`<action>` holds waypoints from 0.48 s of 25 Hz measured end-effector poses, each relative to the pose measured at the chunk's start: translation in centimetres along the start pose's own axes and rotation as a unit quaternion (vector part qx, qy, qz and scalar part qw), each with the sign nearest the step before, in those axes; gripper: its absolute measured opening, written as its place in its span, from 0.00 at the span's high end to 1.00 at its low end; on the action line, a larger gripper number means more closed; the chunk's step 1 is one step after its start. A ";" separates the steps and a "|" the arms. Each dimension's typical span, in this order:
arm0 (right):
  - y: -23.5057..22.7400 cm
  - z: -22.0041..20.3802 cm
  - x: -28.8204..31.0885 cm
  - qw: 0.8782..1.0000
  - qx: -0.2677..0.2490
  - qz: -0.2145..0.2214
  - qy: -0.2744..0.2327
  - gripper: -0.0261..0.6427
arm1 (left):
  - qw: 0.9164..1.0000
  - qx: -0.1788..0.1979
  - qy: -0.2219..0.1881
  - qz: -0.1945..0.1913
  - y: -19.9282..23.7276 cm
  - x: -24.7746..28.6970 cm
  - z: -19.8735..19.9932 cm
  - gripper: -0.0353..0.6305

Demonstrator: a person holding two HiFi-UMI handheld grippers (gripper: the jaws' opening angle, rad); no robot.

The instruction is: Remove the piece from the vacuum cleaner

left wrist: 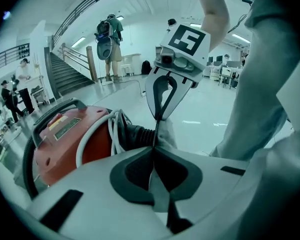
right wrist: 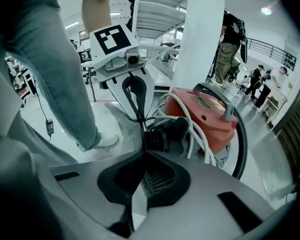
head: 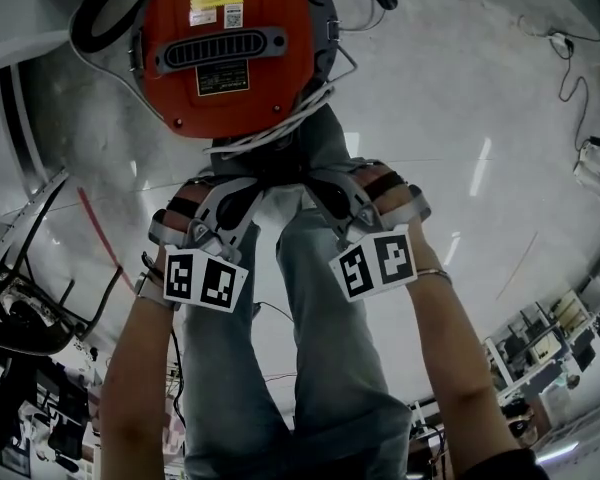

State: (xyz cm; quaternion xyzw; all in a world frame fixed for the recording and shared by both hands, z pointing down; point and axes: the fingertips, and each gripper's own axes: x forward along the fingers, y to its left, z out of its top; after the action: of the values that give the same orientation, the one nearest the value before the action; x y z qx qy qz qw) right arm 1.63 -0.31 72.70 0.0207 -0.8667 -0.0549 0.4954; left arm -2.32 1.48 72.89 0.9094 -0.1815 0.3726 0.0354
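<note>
While the vacuum cleaner lies ahead | left tool pressed together | right tool pressed together

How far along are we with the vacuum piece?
Done: left gripper and right gripper sit at the hose cuff by the vacuum. In hand: nothing clear; both jaws look closed together. Left: cuff looks attached, so removal remains.

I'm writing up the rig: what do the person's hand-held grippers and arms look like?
Both the left hand-held gripper and right hand-held gripper are pale grey shells with dark padded jaws, each carrying a white cube printed with black square markers. Forearms are bare, no sleeves; a thin bracelet circles the right wrist.
</note>
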 end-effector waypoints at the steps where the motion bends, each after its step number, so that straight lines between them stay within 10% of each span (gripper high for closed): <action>1: 0.1 0.1 0.1 1.000 0.008 -0.002 -0.001 0.91 | 1.000 0.000 0.000 0.002 0.1 -0.2 -0.2 0.91; 12: -2.5 0.4 0.6 1.000 0.031 -0.007 0.004 0.89 | 0.998 -0.064 0.006 0.015 1.0 0.5 -0.4 0.91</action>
State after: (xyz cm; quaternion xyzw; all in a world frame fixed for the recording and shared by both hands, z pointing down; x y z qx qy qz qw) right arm 0.96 -2.79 72.75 0.0418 -0.8658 -0.0316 0.4976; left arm -2.62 0.48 73.48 0.9002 -0.2181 0.3663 0.0889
